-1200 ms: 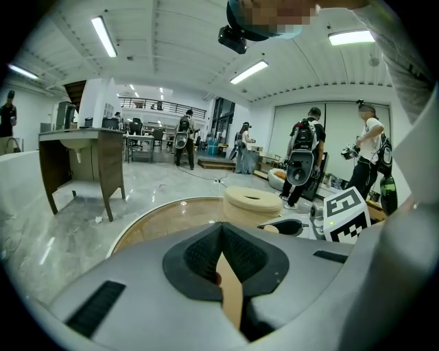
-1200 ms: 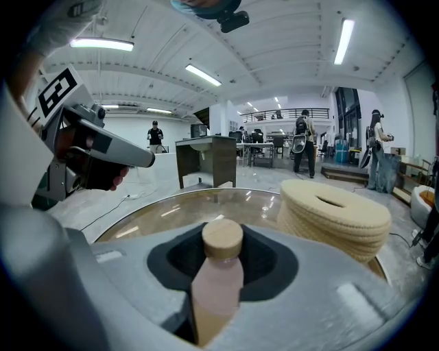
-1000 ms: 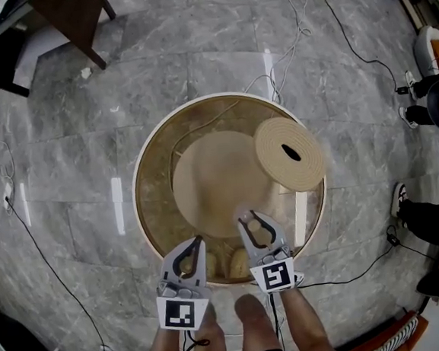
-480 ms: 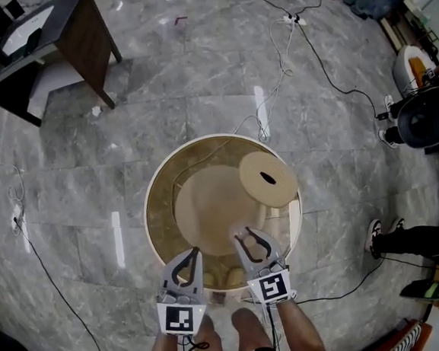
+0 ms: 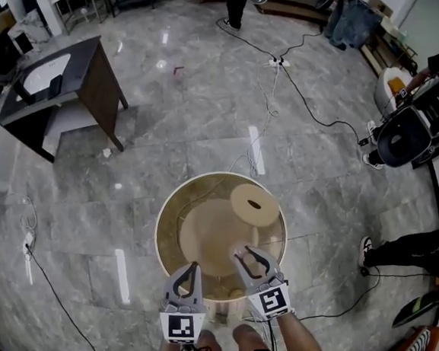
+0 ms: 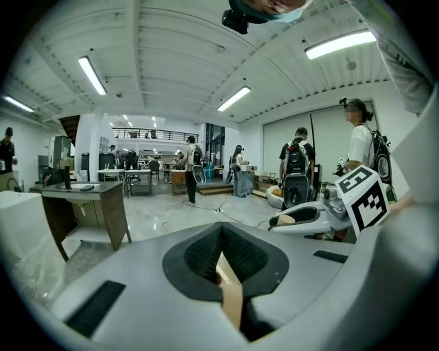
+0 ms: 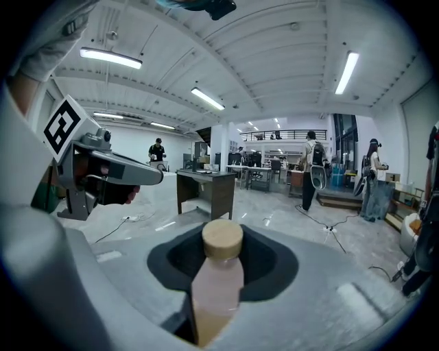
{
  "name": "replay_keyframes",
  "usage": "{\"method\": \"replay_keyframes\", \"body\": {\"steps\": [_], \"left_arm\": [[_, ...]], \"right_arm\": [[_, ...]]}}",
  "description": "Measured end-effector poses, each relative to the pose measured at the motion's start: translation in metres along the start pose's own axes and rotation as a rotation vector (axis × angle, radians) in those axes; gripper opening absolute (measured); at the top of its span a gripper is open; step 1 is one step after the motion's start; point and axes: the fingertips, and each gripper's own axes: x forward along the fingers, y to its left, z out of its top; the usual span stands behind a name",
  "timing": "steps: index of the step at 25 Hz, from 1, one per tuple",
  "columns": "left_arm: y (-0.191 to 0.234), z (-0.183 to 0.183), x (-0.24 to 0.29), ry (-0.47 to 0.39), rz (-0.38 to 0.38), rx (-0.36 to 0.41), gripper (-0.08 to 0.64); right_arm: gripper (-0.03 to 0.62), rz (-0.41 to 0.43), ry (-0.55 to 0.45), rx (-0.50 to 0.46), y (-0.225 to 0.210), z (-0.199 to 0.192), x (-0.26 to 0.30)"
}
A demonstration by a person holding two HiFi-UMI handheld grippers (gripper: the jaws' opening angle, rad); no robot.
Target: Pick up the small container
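right gripper (image 7: 180,255) clamps the small cork-capped bottle (image 7: 218,288) by its body; hold the squeeze even, bottle upright, clear of the round bench (image 5: 164,237). left gripper (image 6: 221,236) sits pinched narrow on what looks like a thin tan strip (image 6: 231,296).

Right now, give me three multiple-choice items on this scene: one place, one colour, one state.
1. The slotted disc lies: A inside the rim of the round table; B on a chair; C on a shelf.
2. The cap of the bottle is: A blue; B tan; C black.
3. The right gripper is: A open, empty; B shut on the bottle; C holding a cup.
A: the head view shows it within the rim. B: the cap looks tan. B: the jaws clamp the bottle.
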Motion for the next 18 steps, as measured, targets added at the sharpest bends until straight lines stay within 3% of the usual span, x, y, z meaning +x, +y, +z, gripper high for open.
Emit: {"method": "replay_keyframes", "body": {"steps": [3, 10, 18], "left_arm": [[-0.011, 0.020, -0.017, -0.026, -0.014, 0.076, 0.017], [-0.044, 0.074, -0.057, -0.080, -0.028, 0.157, 0.017], [-0.071, 0.115, -0.101, -0.106, -0.038, 0.198, 0.017]], "right_arm": [[0.126, -0.009, -0.016, -0.004, 0.000, 0.026, -0.026], [0.126, -0.032, -0.036, 0.009, 0.001, 0.075, -0.092], [0.126, -0.063, -0.052, 0.018, 0.004, 0.114, -0.153]]}}
